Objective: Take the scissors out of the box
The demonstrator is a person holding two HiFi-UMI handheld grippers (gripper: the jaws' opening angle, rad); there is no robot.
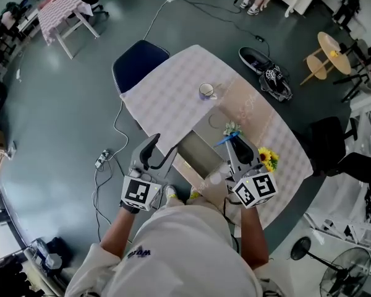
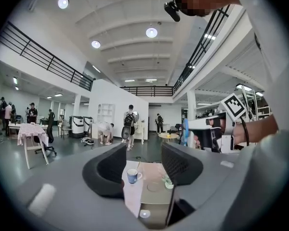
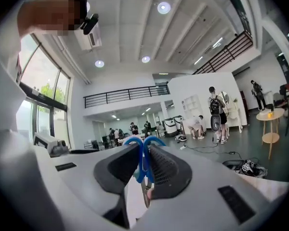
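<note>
Though clear of the box [image 1: 201, 153], scissors [image 3: 142, 165] in the right tool [image 1: 235, 142].

The scissors [image 3: 143, 153] have glossy blue plastic handles; the tabletop [image 1: 173, 98] wears matt checked cloth; the floor [image 1: 62, 116] looks smooth.

On the table [image 1: 167, 104], the box [image 1: 201, 146] sits at the near edge, the cup [image 1: 206, 91] stands behind it, flowers [image 1: 269, 159] lie to its right, a chair [image 1: 136, 64] stands at the far left, and the scissors [image 1: 225, 142] sit between the right gripper's [image 1: 235, 142] jaws.
</note>
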